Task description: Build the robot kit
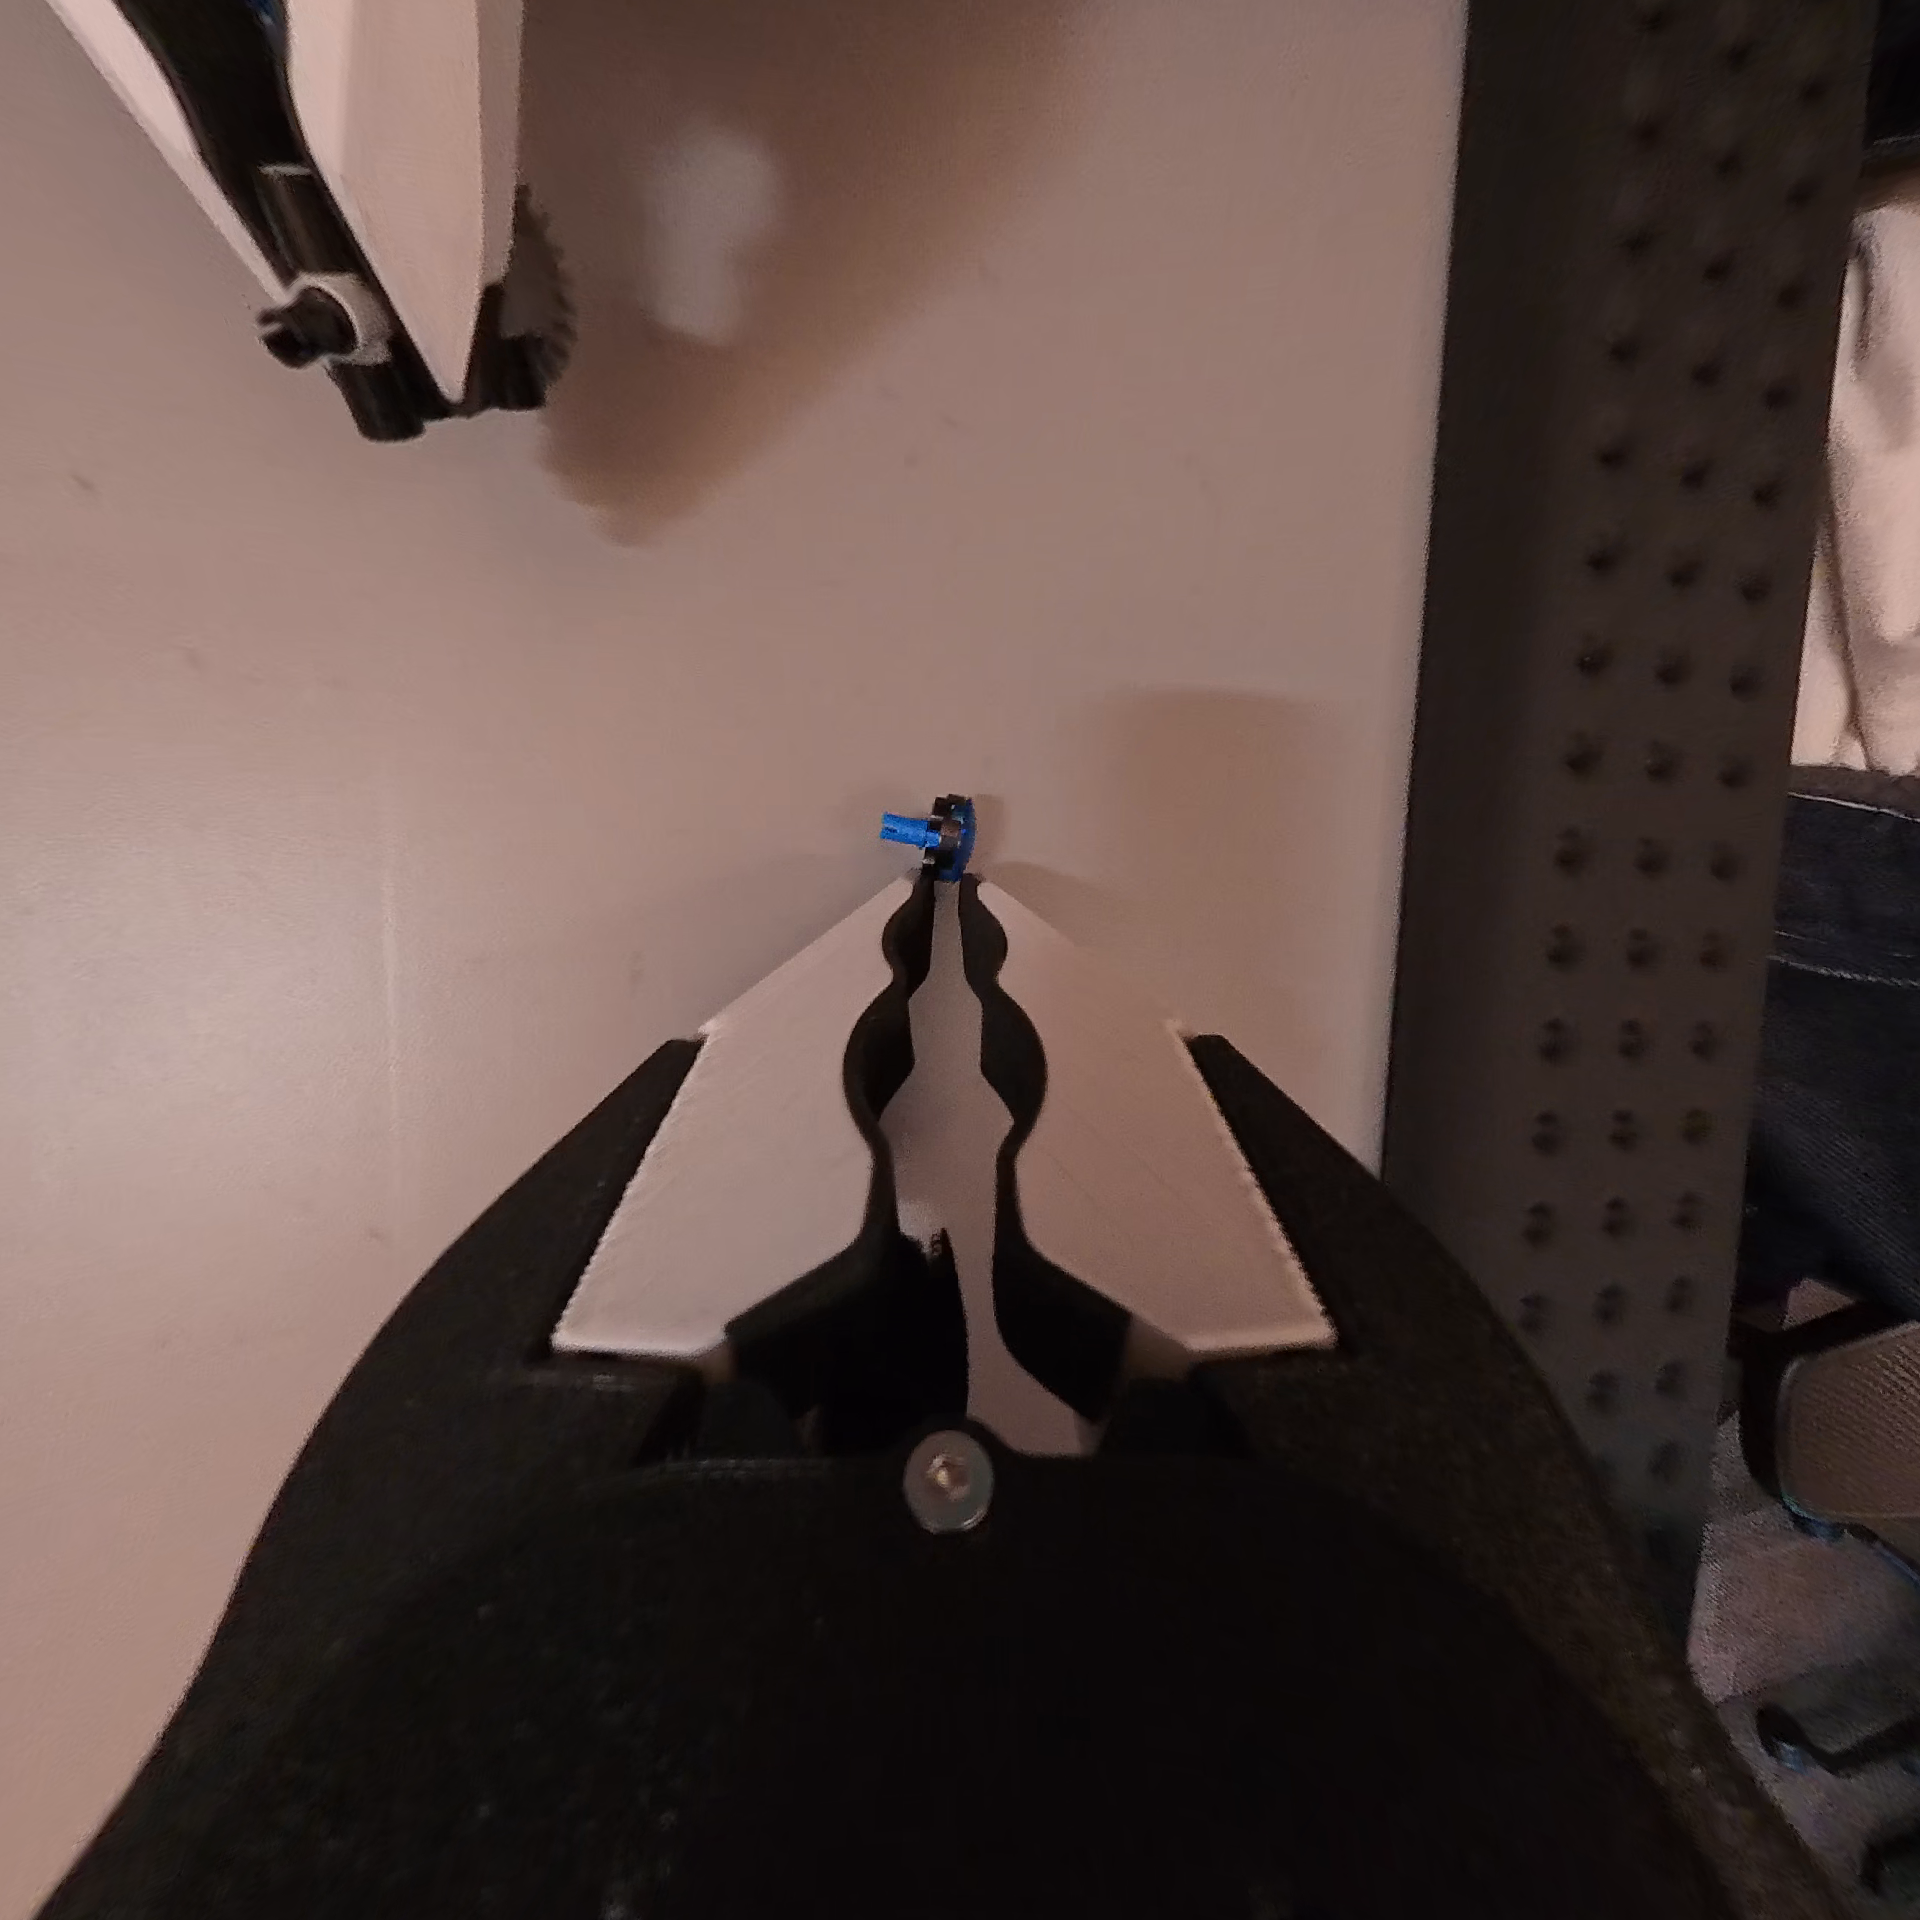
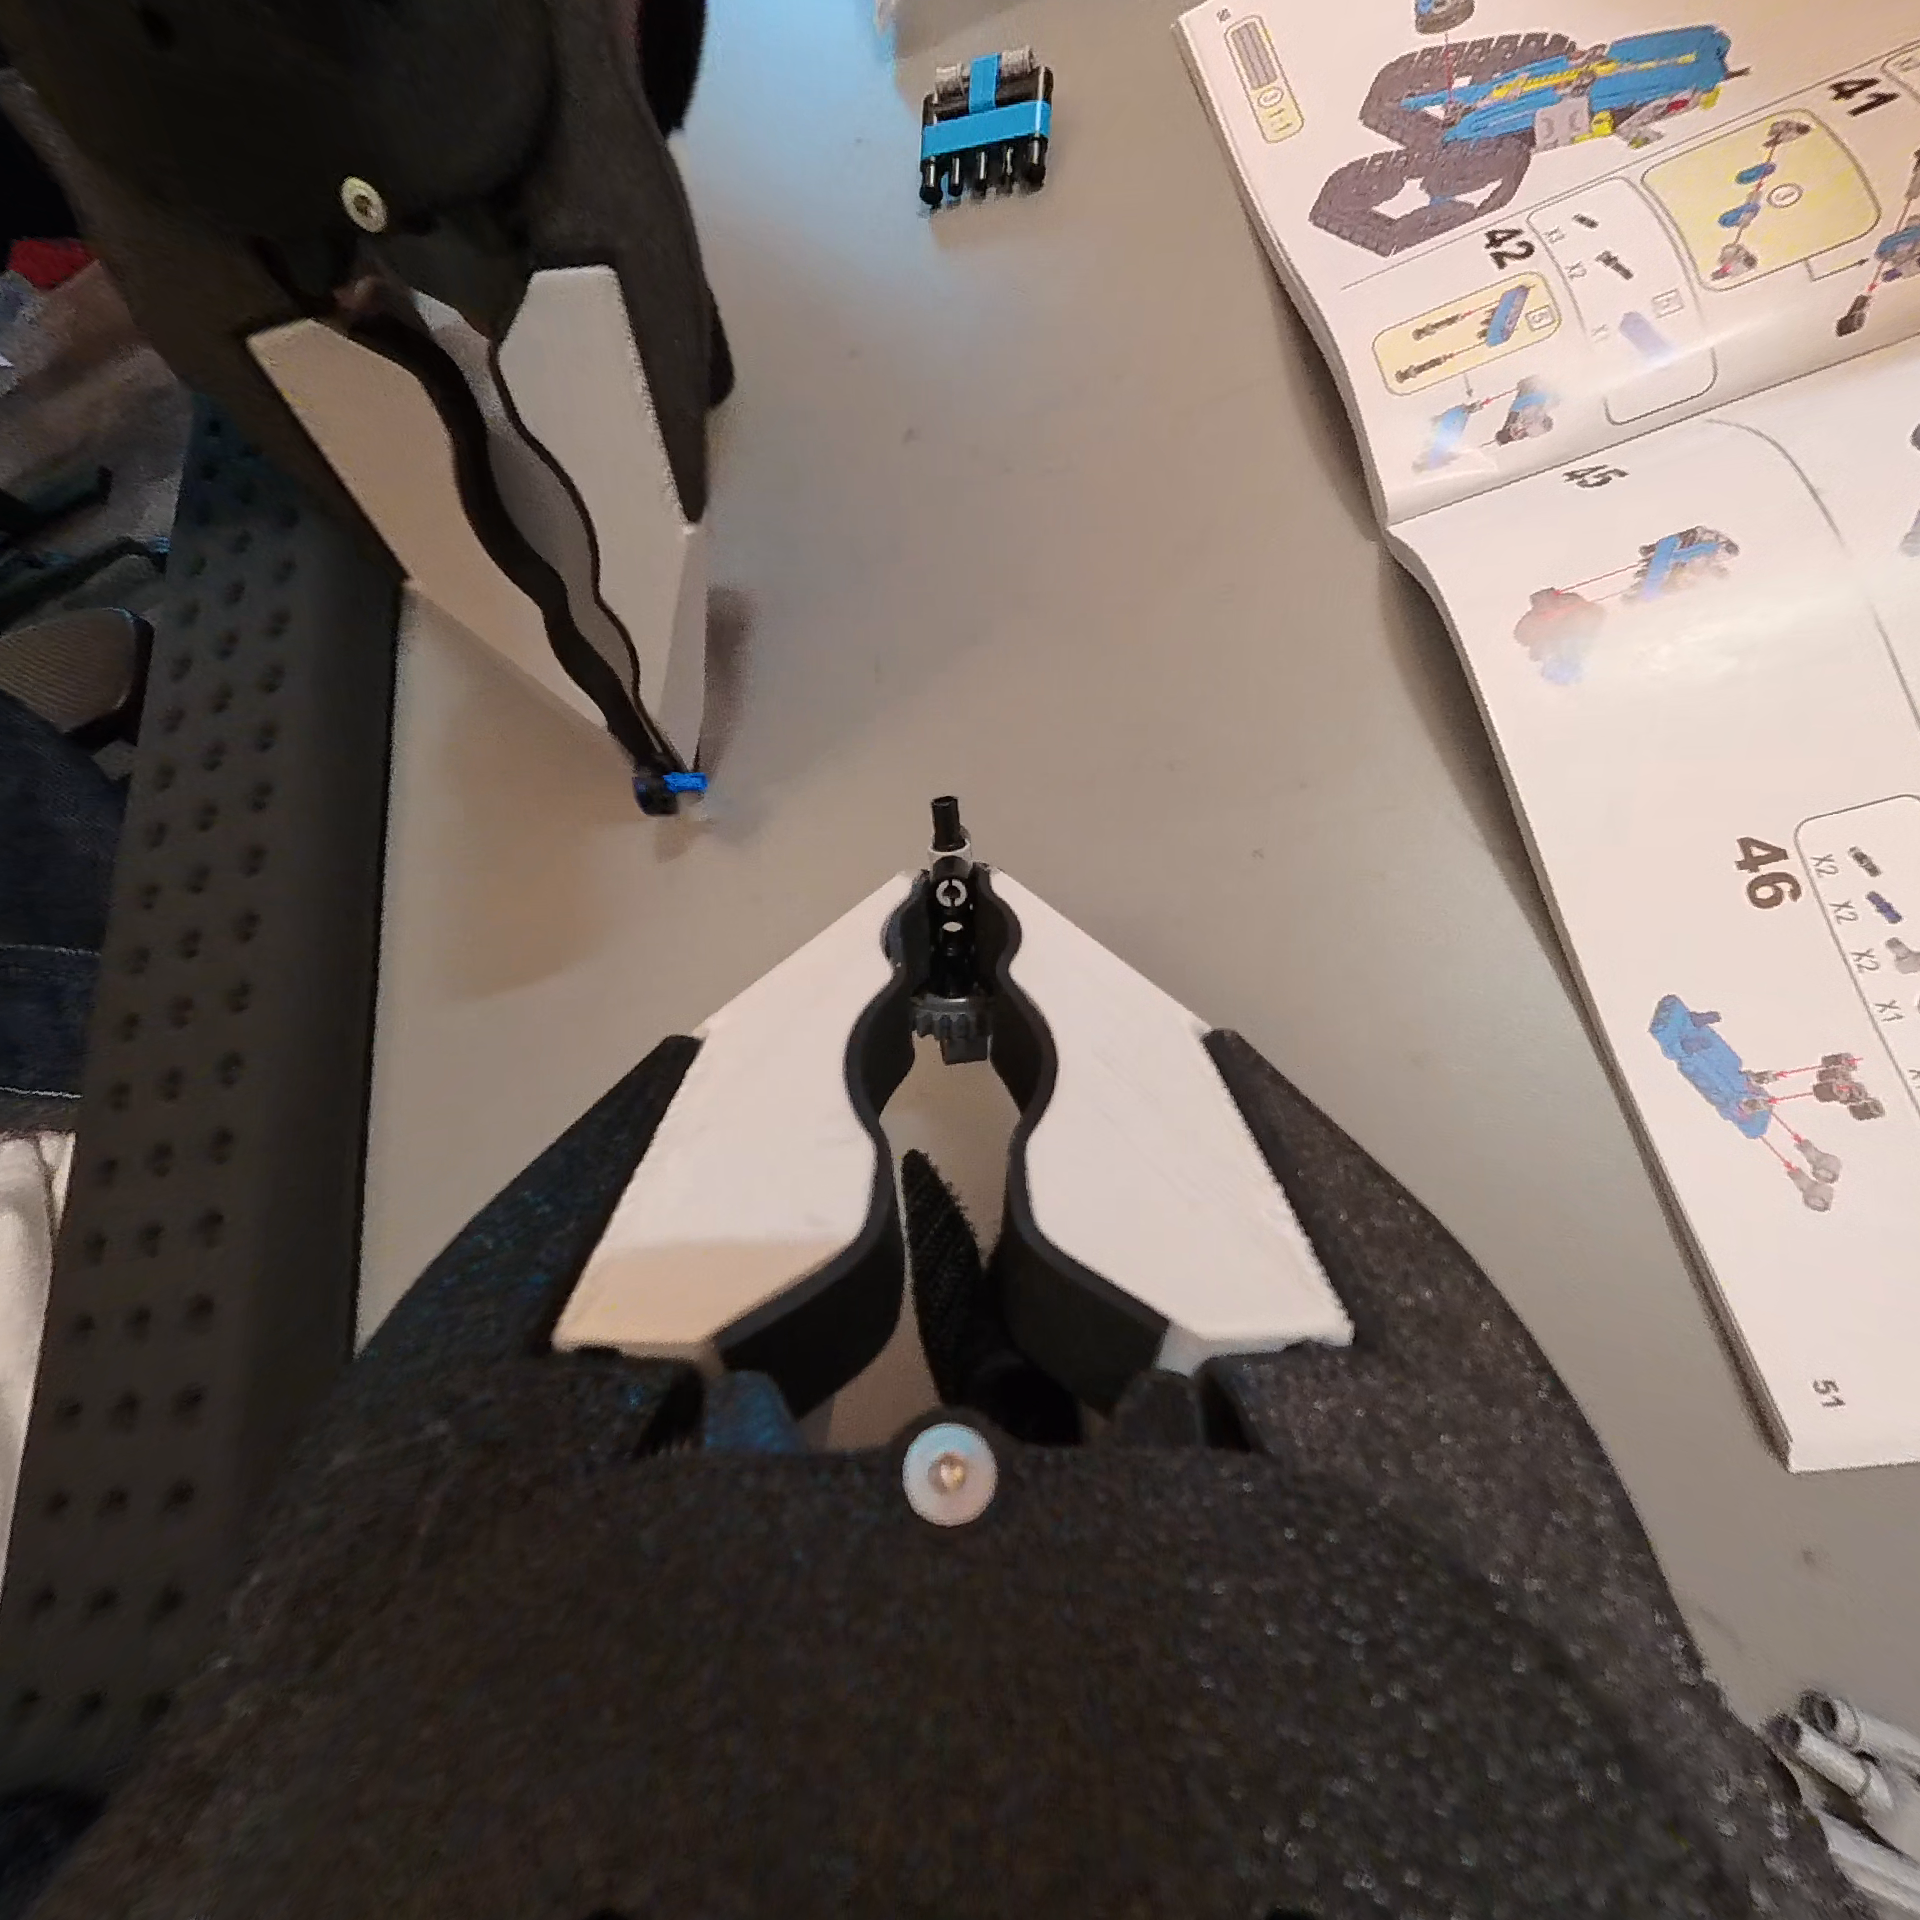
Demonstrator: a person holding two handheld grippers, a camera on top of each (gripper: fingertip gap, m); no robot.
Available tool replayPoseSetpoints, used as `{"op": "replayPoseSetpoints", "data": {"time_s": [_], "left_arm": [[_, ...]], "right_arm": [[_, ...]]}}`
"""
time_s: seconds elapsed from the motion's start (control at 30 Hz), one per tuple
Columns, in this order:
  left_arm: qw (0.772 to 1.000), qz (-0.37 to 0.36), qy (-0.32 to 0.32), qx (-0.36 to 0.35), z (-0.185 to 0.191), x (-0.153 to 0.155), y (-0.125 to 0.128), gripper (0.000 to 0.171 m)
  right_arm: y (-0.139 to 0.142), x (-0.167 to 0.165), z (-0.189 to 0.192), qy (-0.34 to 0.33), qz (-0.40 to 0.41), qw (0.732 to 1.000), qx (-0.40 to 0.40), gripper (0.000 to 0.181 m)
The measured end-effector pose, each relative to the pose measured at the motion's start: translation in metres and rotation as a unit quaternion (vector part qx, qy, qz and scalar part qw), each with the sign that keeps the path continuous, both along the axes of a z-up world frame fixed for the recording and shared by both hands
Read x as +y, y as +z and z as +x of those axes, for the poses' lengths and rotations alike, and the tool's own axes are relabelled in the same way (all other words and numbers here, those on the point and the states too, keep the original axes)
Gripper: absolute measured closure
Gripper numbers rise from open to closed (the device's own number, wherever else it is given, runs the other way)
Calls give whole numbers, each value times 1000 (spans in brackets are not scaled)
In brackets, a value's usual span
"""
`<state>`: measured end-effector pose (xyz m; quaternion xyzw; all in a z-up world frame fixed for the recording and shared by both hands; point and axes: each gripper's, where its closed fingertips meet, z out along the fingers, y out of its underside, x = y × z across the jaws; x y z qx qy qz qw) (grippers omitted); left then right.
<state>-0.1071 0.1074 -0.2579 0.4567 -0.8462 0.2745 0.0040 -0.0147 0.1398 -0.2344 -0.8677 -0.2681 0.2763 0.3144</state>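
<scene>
My left gripper [image 1: 943,878] is shut on a small blue pin with a black gear [image 1: 928,833], pinched at its very tips above the pale table. It also shows in the right wrist view [image 2: 665,769] at the left, holding the same blue pin [image 2: 673,785] close to the table top. My right gripper [image 2: 951,878] is shut on a small black and grey axle assembly [image 2: 950,914] with a black peg sticking out past the tips and a grey gear behind the pads. The right gripper's tip [image 1: 436,343] shows blurred at the top left of the left wrist view.
A blue and black brick sub-assembly [image 2: 985,130] lies on the table farther off. An open instruction booklet [image 2: 1621,644] lies at the right. A dark perforated strip [image 1: 1621,727] runs along the table's edge, with a chair beyond it. Crumpled plastic bags [image 2: 1839,1766] lie at the lower right. About 10 cm separates my left fingertips from my right.
</scene>
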Motion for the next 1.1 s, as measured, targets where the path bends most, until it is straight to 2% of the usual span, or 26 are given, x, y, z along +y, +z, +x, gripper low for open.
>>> {"op": "replayPoseSetpoints", "data": {"time_s": [0.17,0.23,0.33,0.4,0.47,0.53,0.57,0.63,0.7,0.77,0.97,1.1], "left_arm": [[997,53,61,9,-5,8,-1,153],[990,93,109,-7,-7,17,-4,149],[977,92,182,-64,-6,15,4,148],[951,87,275,-113,2,21,13,148],[909,38,388,-149,10,21,25,147],[860,50,478,-173,8,24,31,148],[844,67,504,-171,5,21,30,148],[827,75,538,-148,2,6,24,147],[811,47,562,-153,11,-11,23,148],[799,52,579,-152,19,-17,18,148],[790,146,582,-123,17,5,5,151],[791,163,579,-115,17,15,1,150]], "right_arm": [[7,4,3,-13,27,999,-14,175],[16,8,6,-26,53,998,-16,175],[36,19,11,-57,106,993,-3,175],[45,27,18,-85,137,987,4,175],[49,34,27,-119,160,980,8,175],[52,38,33,-152,177,972,16,175],[53,38,34,-160,183,970,19,175],[58,39,35,-178,198,964,14,175],[59,37,29,-174,198,964,16,175],[60,35,25,-169,203,964,12,175],[59,30,17,-151,194,969,24,175],[66,29,16,-147,199,968,37,175]]}}
